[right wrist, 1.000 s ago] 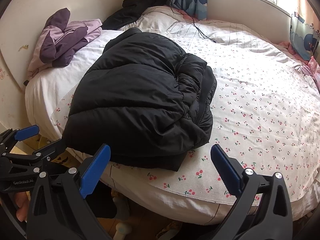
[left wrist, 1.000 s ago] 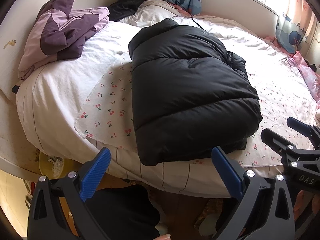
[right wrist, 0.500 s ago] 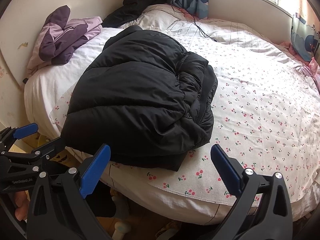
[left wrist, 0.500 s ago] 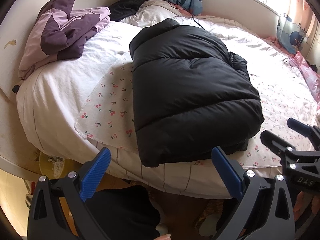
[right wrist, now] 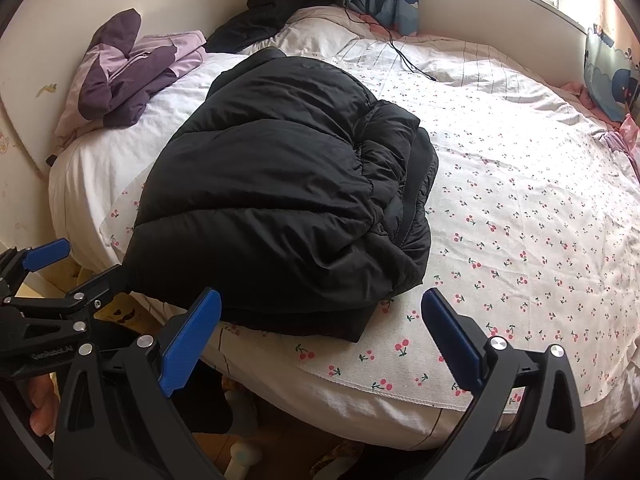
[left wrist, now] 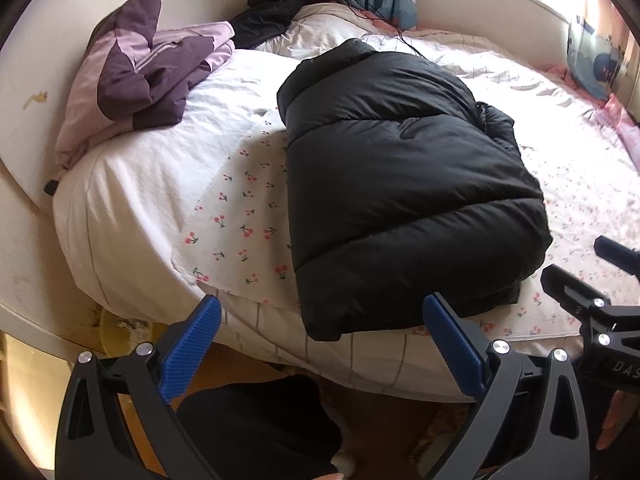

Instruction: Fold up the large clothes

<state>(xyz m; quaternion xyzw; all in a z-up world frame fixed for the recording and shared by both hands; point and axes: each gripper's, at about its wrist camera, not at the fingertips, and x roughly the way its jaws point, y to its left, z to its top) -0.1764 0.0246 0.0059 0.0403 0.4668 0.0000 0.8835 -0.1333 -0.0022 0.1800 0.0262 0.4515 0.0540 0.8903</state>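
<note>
Both tools were off the bed's near edge, empty. Left tool (left wrist: 320, 340) had its blue fingers spread wide, nothing between them; right tool (right wrist: 320, 332) the same. Over the last second little changed: both views shifted only slightly, neither tool touching cloth. Black puffer jacket (left wrist: 400, 184) lay folded into a thick block on the cherry-print sheet (right wrist: 520, 220) near the bed's front edge, unmoved. Judged: this fold looked finished and let go. Farther back, a purple jacket (left wrist: 148, 68) sat bundled by the headboard, and another dark garment (right wrist: 280, 4) lay behind the pillow, maybe next.
</note>
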